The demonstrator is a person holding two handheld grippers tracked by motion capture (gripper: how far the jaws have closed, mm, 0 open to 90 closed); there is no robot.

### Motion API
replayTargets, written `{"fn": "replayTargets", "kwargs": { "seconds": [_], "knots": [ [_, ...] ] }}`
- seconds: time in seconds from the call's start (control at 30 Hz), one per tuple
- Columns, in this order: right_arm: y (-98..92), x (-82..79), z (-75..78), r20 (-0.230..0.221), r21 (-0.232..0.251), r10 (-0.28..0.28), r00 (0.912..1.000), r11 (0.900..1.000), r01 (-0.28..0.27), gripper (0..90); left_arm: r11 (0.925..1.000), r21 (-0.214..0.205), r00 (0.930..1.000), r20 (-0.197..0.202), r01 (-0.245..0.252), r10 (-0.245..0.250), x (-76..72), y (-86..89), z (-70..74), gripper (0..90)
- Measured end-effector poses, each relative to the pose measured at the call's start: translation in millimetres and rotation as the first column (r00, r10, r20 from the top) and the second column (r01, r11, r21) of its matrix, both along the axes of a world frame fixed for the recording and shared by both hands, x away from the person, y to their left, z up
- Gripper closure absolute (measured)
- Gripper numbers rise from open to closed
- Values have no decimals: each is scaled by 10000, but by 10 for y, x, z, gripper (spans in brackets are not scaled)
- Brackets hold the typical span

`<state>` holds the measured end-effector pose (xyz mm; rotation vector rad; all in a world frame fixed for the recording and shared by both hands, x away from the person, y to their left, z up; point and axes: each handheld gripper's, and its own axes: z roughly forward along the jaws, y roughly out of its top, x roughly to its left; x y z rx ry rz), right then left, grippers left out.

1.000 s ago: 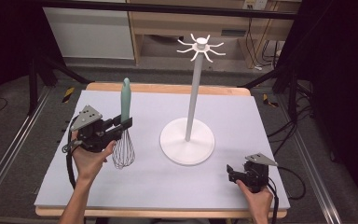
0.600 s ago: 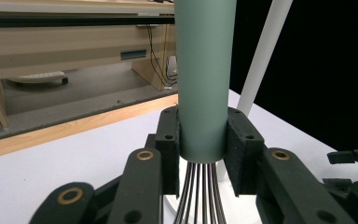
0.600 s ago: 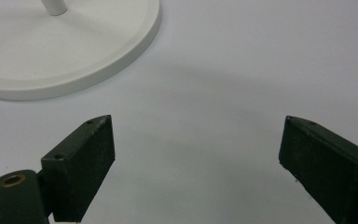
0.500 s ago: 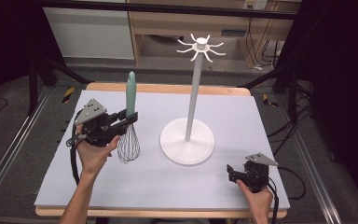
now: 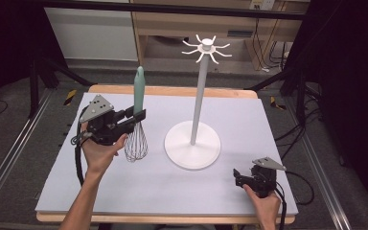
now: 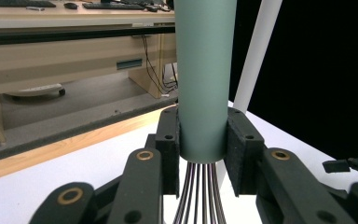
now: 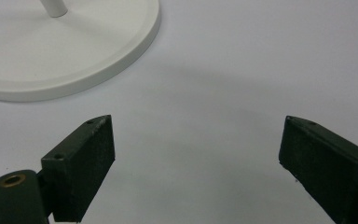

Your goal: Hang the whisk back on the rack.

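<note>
At the left of the high view, our left gripper (image 5: 135,117) had its jaws clenched on the whisk (image 5: 137,125), squeezing the lower end of the teal handle just above where the wires begin. The whisk stood upright, handle up and wire cage down, and it looked lifted clear of the white table mat (image 5: 124,191), though we could not be sure the wires had left the surface. In the left gripper view the two black pads (image 6: 169,140) pressed flat against either side of the handle, with the stand's pole rising just behind it. The white hook stand (image 5: 201,96) stood at the middle of the frame, just to the right of the whisk, its ring of hooks high at the top and all bare. At the lower right our right gripper (image 5: 239,178) rested near the mat's front edge, jaws released and wide apart with nothing between them. We judged the pickup done; raising the whisk to a hook and hanging it was left.
</note>
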<state>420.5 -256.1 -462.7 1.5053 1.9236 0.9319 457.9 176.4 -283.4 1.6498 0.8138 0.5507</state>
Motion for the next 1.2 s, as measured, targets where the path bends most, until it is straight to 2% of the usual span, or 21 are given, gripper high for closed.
{"fn": "replayTargets", "kwargs": {
  "seconds": [0.37, 0.7, 0.83, 1.2],
  "knots": [
    [1, 11, -8, -57, -43, -9, 10000, 10000, 9, 109, 9998, 116, 9997, 136, 188, -189, 66, -114, 94, 687],
    [-8, 9, -2, 18, -18, -59, 10000, 10000, 59, 109, 9990, 62, 9987, 263, 435, -436, 128, -228, 190, 686],
    [-1, 14, -13, -89, -67, -17, 10000, 10000, 16, 109, 9985, 44, 9981, 277, 546, -547, 148, -268, 228, 686],
    [-10, 17, -12, -49, -49, -36, 10000, 10000, 35, 109, 9982, 31, 9973, 438, 595, -596, 182, -327, 326, 686]
  ]
}}
